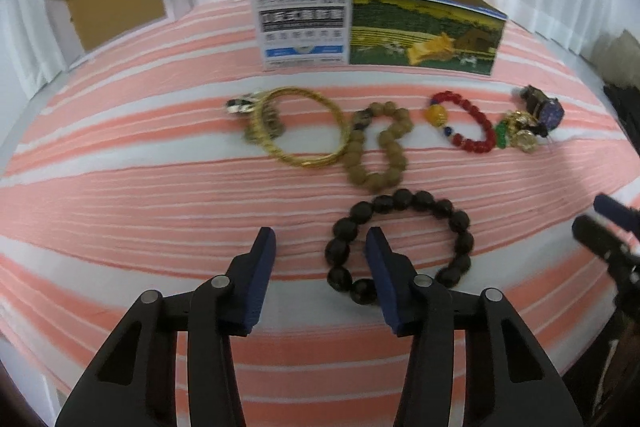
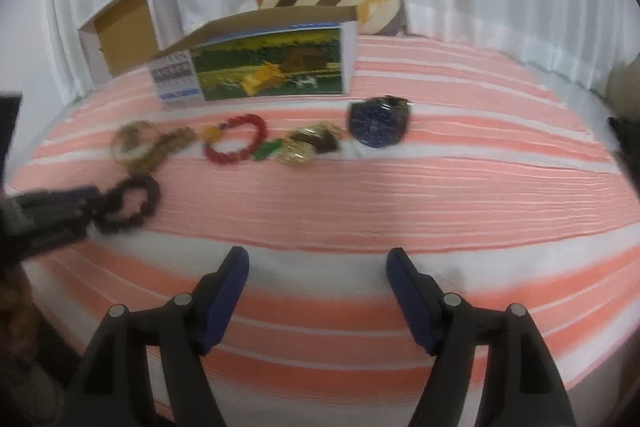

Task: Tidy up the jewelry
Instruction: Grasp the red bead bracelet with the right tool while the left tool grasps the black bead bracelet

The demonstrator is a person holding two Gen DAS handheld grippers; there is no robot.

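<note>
The left claw point(image 1: 320, 239) stands partly open over the pink-and-white striped cloth point(image 1: 160, 187) covering the surface, low in the centre of the left wrist frame. Its right blue pad sits inside the ring of the black round-bead bracelet point(image 1: 400, 247) and its left pad outside, so the near-left beads lie between the pads without visibly being pressed; that straddle looks like the setup for pinching 1 side of the loop. The right claw point(image 2: 318, 263) hangs wide open over bare cloth at the bottom centre of its own frame, holding nothing, probably waiting its turn. Across the middle of the left frame the other pieces lie in a row: a thin gold wire bangle point(image 1: 304, 127), a tan wooden-bead bracelet point(image 1: 376, 147), a red glass-bead bracelet with a yellow bead point(image 1: 460, 123), and, seen better from the right wrist, a dark blue wristwatch point(image 2: 378, 121). Just behind the row stands an open cardboard box with a printed farm picture point(image 1: 380, 27), close at hand and likely the destination for the pieces.
</note>
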